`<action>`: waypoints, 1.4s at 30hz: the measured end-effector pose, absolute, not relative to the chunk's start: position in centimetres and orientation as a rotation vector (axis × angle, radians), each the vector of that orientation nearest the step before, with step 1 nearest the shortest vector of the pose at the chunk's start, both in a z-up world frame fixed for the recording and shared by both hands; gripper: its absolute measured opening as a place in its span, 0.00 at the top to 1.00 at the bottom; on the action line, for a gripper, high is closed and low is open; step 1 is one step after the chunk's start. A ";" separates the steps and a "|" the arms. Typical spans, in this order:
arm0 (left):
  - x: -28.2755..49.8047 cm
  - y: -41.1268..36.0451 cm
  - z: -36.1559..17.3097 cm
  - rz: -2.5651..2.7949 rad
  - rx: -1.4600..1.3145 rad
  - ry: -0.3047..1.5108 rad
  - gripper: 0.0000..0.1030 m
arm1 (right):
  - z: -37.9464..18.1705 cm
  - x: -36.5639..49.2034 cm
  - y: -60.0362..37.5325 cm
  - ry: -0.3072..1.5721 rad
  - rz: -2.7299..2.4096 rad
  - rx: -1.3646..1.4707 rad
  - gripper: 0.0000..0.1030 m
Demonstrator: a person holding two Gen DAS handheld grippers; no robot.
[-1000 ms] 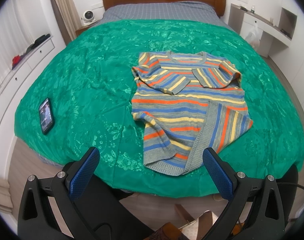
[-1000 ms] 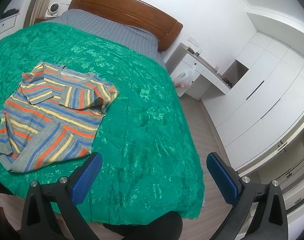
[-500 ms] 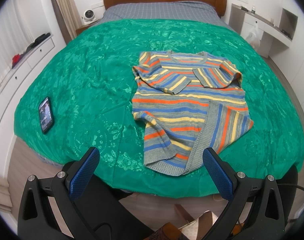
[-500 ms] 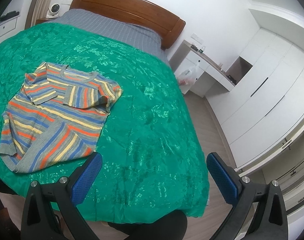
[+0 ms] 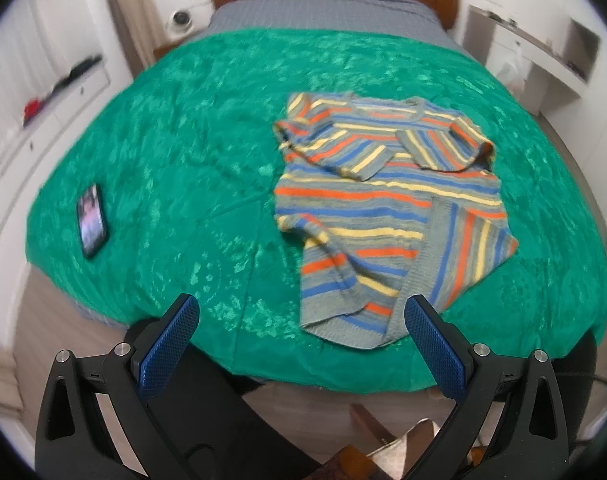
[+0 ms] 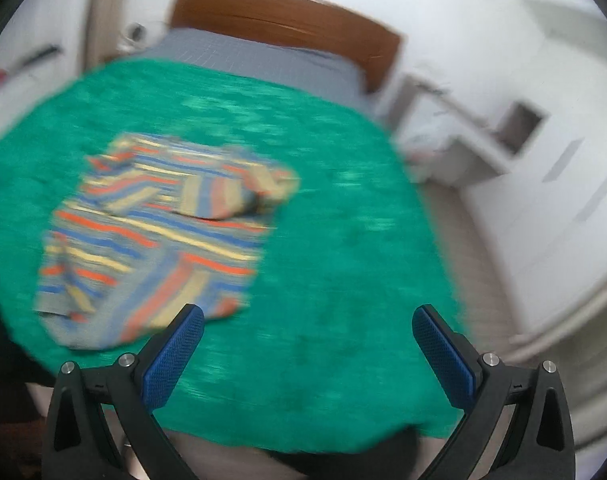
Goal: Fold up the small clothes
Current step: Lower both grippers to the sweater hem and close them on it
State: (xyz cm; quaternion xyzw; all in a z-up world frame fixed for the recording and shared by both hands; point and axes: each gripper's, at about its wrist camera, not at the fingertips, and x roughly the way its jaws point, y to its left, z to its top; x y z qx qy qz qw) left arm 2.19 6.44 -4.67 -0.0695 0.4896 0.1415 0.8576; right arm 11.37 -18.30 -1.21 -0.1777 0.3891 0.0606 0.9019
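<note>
Sweater (image 5: 387, 216) sits half-folded on the bed (image 5: 183, 160), sleeves tucked in, hem messy, both grippers (image 5: 303, 344) (image 6: 307, 344) wide open, empty.

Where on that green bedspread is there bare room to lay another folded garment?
Bare green bedspread lies between the black phone and the striped knit sweater, also right of the sweater toward the white desk. The sweater fills the near centre-right.
</note>
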 end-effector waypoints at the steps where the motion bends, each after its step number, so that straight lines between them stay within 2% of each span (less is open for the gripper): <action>1: 2.0 7.4 -5.1 0.308 -0.176 1.037 0.00 | -2.5 12.1 -18.3 0.833 0.173 -0.340 0.00; 8: 0.6 11.3 -8.0 0.418 -0.256 1.080 0.00 | -10.5 18.8 -10.3 1.058 0.478 -0.224 0.01; 12: 0.7 11.8 -10.2 0.340 -0.298 1.103 0.00 | -15.1 23.1 -5.4 1.010 0.492 -0.405 0.02; 13: 0.7 12.0 -10.8 0.321 -0.308 1.115 0.00 | -17.0 24.0 -4.8 1.081 0.558 -0.441 0.15; 14: 0.7 12.3 -11.6 0.293 -0.320 1.138 0.01 | -18.1 24.3 -5.1 1.145 0.612 -0.426 0.62; 15: 0.8 12.5 -12.3 0.273 -0.325 1.154 0.01 | -18.5 24.3 -6.0 1.194 0.651 -0.387 0.78; 17: 0.7 12.8 -12.9 0.252 -0.324 1.169 0.01 | -17.2 22.5 -8.4 1.165 0.701 -0.343 0.90; 20: 1.2 12.3 -13.4 0.180 -0.316 1.169 0.01 | -15.6 18.4 -12.9 1.162 0.735 -0.358 0.90; 24: 4.6 10.4 -14.1 0.018 -0.366 1.153 0.01 | -16.6 14.0 -18.6 1.209 0.671 -0.369 0.88; 25: 5.8 9.9 -14.5 0.002 -0.376 1.154 0.01 | -17.1 13.4 -19.7 1.222 0.648 -0.349 0.75; 26: 6.9 9.6 -15.1 -0.006 -0.383 1.159 0.01 | -17.6 13.1 -20.6 1.236 0.620 -0.328 0.45; 28: 8.8 9.1 -16.3 0.027 -0.368 1.187 0.01 | -18.0 12.7 -22.7 1.238 0.562 -0.239 0.32; 30: 10.6 9.3 -17.9 0.093 -0.354 1.221 0.04 | -17.8 12.8 -24.2 1.252 0.555 -0.091 0.32; 32: 11.3 9.4 -19.0 0.110 -0.365 1.252 0.21 | -17.9 12.9 -25.8 1.258 0.557 0.093 0.30; 33: 11.4 9.4 -19.3 0.125 -0.359 1.271 0.23 | -18.3 13.1 -26.3 1.271 0.555 0.189 0.28; 34: 11.1 9.4 -19.3 0.117 -0.353 1.264 0.31 | -18.9 13.3 -26.9 1.288 0.545 0.260 0.27; 35: 10.7 9.5 -19.0 0.098 -0.347 1.256 0.54 | -19.5 13.5 -27.4 1.301 0.531 0.318 0.27; 37: 9.6 10.1 -18.6 0.030 -0.385 1.273 0.91 | -20.0 13.5 -27.7 1.315 0.540 0.369 0.27; 42: 3.8 14.5 -16.3 -0.062 -0.505 1.272 0.90 | -18.9 12.7 -28.1 1.305 0.607 0.359 0.27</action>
